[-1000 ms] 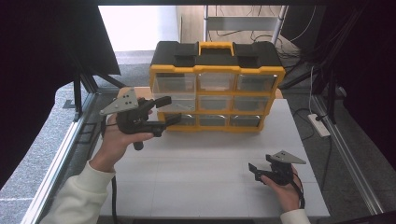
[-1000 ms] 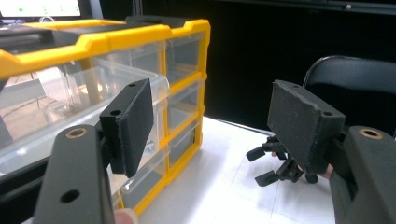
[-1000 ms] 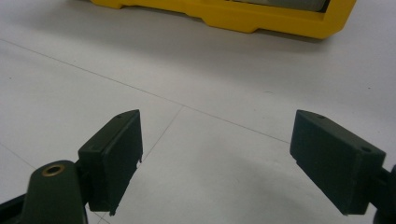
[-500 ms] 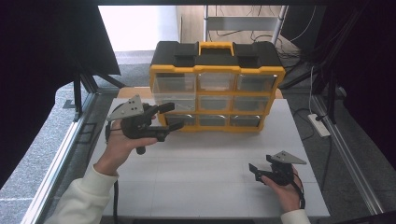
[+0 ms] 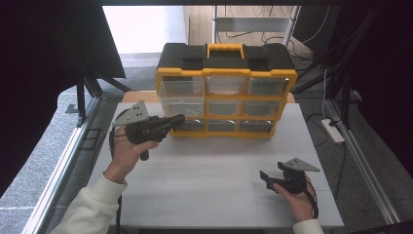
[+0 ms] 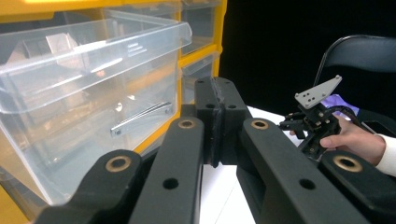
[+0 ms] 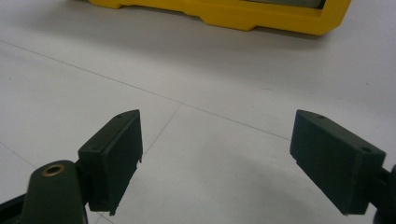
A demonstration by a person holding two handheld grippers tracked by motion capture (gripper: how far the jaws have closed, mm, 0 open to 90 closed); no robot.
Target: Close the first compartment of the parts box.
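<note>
A yellow and black organizer (image 5: 226,92) with clear drawers stands at the back of the white table (image 5: 209,195). My left gripper (image 5: 179,119) is held level with its tips at the organizer's lower left drawers. Its jaws have just been closing and are now shut with nothing between them. In the left gripper view the pads (image 6: 215,93) press together beside a clear drawer (image 6: 93,70) that sticks out a little. My right gripper (image 5: 265,176) rests low near the table's front right, open; its jaws (image 7: 215,154) stand wide apart over bare table.
The organizer's yellow base (image 7: 224,16) lies ahead of the right gripper. A white power strip (image 5: 332,130) lies on the floor to the right. Metal rails (image 5: 63,165) run along both table sides. A dark chair (image 6: 355,46) stands behind the right hand.
The left gripper's jaws, apart in the earlier frames, have come together. The left hand has sunk slightly. The right hand has kept still.
</note>
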